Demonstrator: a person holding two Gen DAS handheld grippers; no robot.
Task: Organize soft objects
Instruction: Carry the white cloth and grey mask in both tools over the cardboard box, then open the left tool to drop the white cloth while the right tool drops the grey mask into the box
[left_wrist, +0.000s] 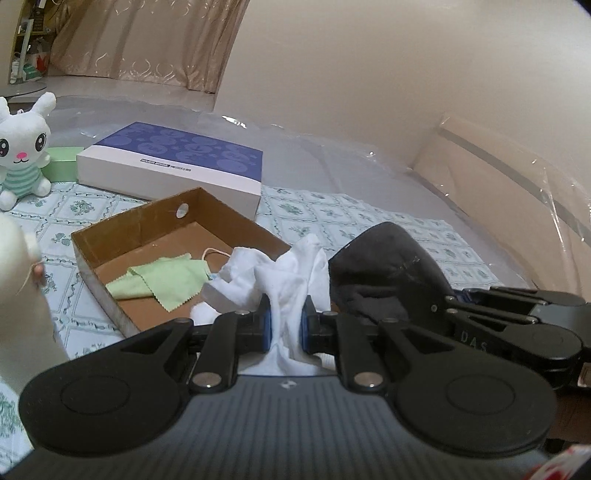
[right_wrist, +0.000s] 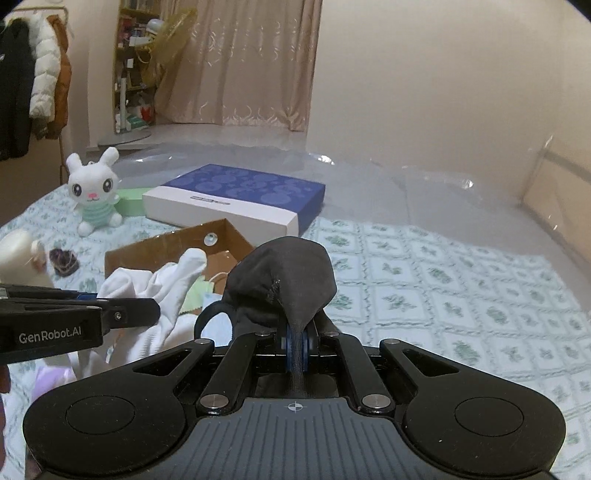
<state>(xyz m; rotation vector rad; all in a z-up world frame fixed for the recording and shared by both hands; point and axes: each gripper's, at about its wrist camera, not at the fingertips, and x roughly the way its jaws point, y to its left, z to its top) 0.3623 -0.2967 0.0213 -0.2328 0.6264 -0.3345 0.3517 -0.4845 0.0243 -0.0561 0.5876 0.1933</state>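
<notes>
White cloth (left_wrist: 291, 273) is bunched and pinched tight in the left gripper (left_wrist: 286, 325), lifted right beside the cardboard box (left_wrist: 122, 236) on the bed, likely so it can drop in with the green cloth (left_wrist: 162, 280); the right gripper (right_wrist: 295, 347) fingers clamp a black fabric piece (right_wrist: 284, 273) alongside, apparently queued for the same box

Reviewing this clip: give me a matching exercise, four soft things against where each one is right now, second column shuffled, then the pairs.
Things:
1. white cloth
2. black cloth
3. green cloth
4. plush rabbit

Places:
A. lying inside the cardboard box
B. pinched in the right gripper
C. sitting on the bedspread beside the blue and white box
D. pinched in the left gripper

Pairs: 1-D, 2-B, 3-A, 4-C
</notes>
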